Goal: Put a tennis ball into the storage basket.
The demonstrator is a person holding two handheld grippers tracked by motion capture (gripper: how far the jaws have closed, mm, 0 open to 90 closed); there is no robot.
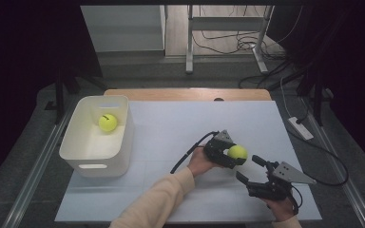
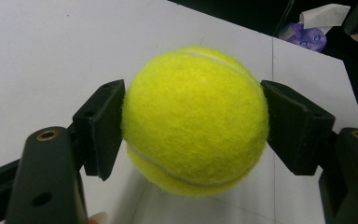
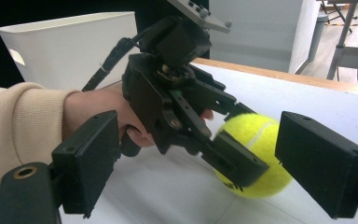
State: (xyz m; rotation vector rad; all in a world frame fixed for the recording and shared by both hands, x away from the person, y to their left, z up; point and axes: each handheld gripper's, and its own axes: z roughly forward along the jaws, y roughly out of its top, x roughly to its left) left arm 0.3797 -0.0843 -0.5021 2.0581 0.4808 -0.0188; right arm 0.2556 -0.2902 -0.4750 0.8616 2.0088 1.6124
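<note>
The tennis ball [image 2: 195, 120] is yellow and fuzzy, and it sits between the two black jaws of the left gripper [image 1: 233, 154]. The jaws are closed on it, one pad pressing each side, right at the widest part of the ball. In the high view the ball is near the middle of the white table [image 1: 180, 128], a little toward the person's right side. It seems to be just above the table top, but I cannot tell for sure if it still touches.

A ball like this is likely light and a bit squishy. Its fuzz should help the pads hold on. It is round, though, so it can pop out if the pads sit too high or too low. The middle is the best place to squeeze, and that is where the pads are now.

The right gripper [image 1: 252, 172] is just beside it, with its jaws wide open and nothing in them.

Far off on the left stands a white bin [image 1: 78, 147]. A second tennis ball [image 1: 108, 122] lies inside it. I think the held ball is meant to go in there too
</note>
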